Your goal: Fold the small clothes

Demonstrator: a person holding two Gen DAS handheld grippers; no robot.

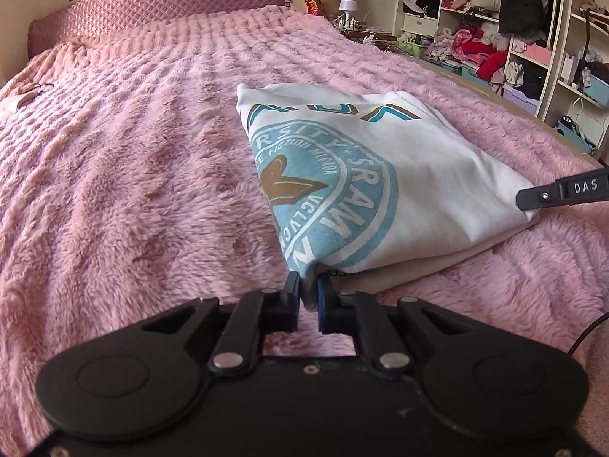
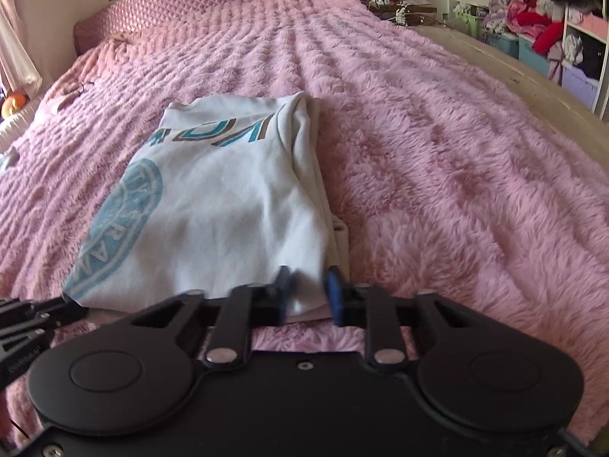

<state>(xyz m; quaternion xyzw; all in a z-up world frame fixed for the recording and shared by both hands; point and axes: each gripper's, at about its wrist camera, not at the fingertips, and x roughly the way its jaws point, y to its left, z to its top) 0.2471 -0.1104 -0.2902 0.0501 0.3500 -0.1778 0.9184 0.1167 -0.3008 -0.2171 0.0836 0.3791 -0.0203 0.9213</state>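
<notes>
A white T-shirt (image 1: 399,175) with a blue round print lies folded on the pink bed; the right wrist view also shows this T-shirt (image 2: 228,209). My left gripper (image 1: 309,289) is shut on its near left corner, with the cloth pinched between the black fingers. My right gripper (image 2: 308,289) holds the near right corner, bunched fabric filling the gap between its blue pads. From the left wrist view, the right gripper's fingers (image 1: 552,192) rest on that corner. At the left edge of the right wrist view, the left gripper's fingers (image 2: 64,308) meet the shirt.
A fluffy pink blanket (image 1: 133,190) covers the whole bed. A quilted purple headboard cushion (image 1: 171,7) stands at the far end. A bedside table with a white lamp (image 1: 347,5) and open shelves crammed with clothes (image 1: 495,38) line the right side beyond the bed's edge (image 2: 533,87).
</notes>
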